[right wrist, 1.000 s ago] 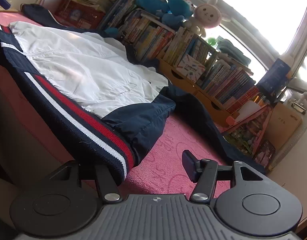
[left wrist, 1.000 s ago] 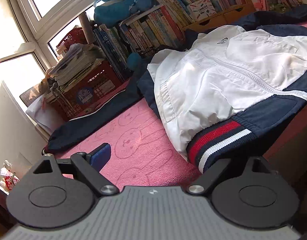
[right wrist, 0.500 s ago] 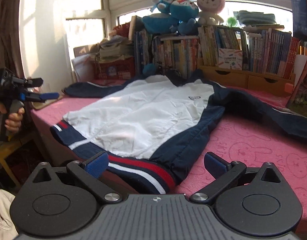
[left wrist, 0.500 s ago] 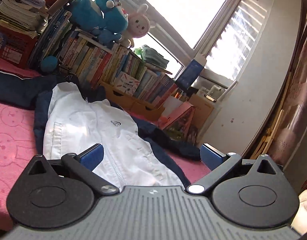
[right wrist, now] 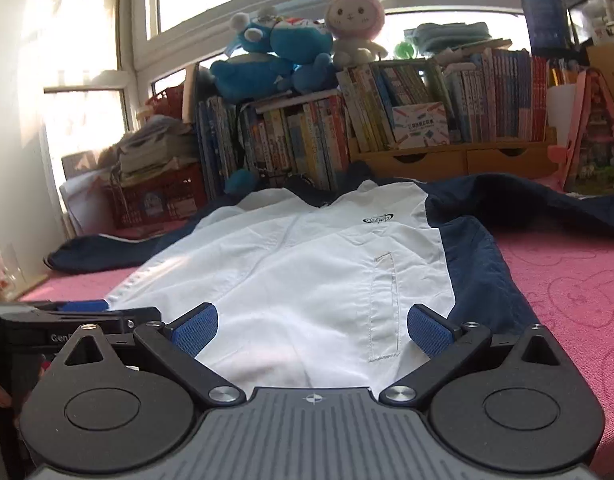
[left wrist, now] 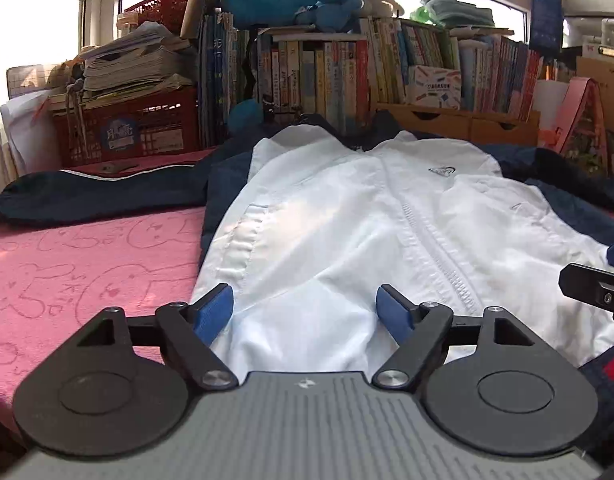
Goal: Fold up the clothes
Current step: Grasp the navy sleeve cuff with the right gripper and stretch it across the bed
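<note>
A white jacket point(left wrist: 347, 220) with navy sides and sleeves lies zipped and face up on a pink bunny-print towel point(left wrist: 67, 272), hem toward me. One navy sleeve point(left wrist: 87, 196) stretches out left, the other point(right wrist: 547, 200) right. My left gripper point(left wrist: 305, 312) hovers over the hem's left part; its jaws are closing, with white fabric lying below and between the blue pads, which do not press it. My right gripper point(right wrist: 312, 332) stands wide open over the hem's right part, near the pocket seam point(right wrist: 383, 300). One right gripper finger point(left wrist: 587, 284) shows at the left wrist view's edge.
Behind the jacket stands a row of books point(left wrist: 327, 76), with plush toys point(right wrist: 287, 56) on top and wooden drawers point(right wrist: 447, 160) below. A red crate point(left wrist: 127, 128) of papers is at the back left. Bare pink towel point(right wrist: 567, 288) lies on both sides of the jacket.
Both views swung from slanted looks across the jacket to face it squarely from the hem. The right jaws spread wider than a second ago; the left jaws have narrowed since half a second ago.
</note>
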